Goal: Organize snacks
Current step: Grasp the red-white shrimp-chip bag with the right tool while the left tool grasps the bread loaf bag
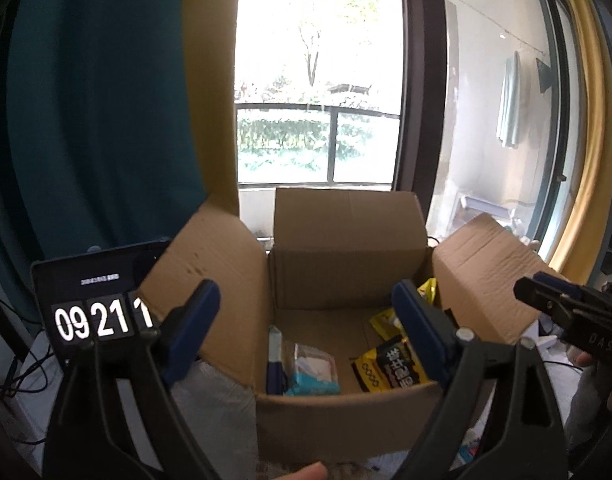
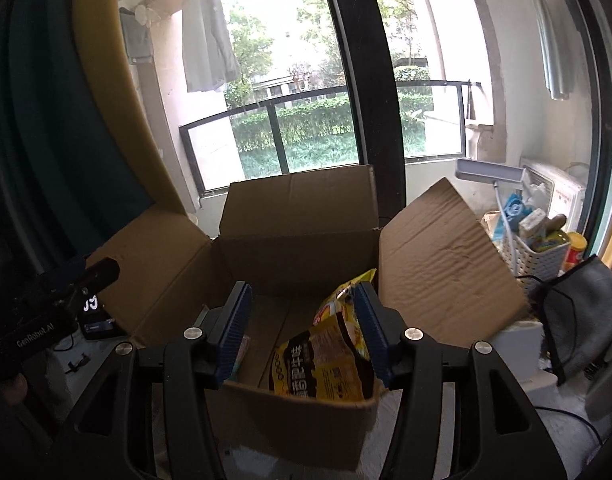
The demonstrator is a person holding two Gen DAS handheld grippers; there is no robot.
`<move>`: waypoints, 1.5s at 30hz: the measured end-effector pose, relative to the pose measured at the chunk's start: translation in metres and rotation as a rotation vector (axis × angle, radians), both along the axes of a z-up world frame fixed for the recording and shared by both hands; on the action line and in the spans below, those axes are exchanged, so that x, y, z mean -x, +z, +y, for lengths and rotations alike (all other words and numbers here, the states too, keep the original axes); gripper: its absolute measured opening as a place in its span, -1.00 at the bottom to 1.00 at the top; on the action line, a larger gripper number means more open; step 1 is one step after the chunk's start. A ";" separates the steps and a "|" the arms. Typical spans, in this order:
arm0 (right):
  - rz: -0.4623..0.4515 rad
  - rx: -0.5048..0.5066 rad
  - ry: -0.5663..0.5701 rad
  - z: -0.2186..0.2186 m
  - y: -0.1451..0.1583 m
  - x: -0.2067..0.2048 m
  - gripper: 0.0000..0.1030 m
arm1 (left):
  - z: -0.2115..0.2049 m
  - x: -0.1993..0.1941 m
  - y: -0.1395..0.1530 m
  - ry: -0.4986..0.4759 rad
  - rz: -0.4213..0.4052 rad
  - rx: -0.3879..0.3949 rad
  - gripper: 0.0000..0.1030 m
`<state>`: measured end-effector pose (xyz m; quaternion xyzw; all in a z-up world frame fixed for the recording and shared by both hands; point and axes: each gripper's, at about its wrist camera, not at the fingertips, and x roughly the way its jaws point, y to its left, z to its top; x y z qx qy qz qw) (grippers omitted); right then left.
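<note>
Both tongs hang wide and empty over the box (image 1: 338,408): left tongs (image 1: 306,340) straddle its near wall, right tongs (image 2: 302,332) sit above its right half. Ahead of the left tongs, on the floor, lie a pale blue pack (image 1: 312,372) and a yellow-black bag (image 1: 390,368); that bag (image 2: 326,364) leans just inside the right tongs' right pad, a second yellow bag (image 2: 346,292) behind it. Such bags likely are light, crinkly, slippery and crushable, so pinch the flat sealed top edge, gently.
</note>
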<state>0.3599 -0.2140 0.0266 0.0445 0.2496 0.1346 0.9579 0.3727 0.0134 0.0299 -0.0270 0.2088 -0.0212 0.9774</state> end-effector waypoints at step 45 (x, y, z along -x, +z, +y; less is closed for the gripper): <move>0.257 0.002 0.177 -0.032 -0.121 0.210 0.63 | 0.018 0.196 -0.143 -0.125 0.258 0.092 0.84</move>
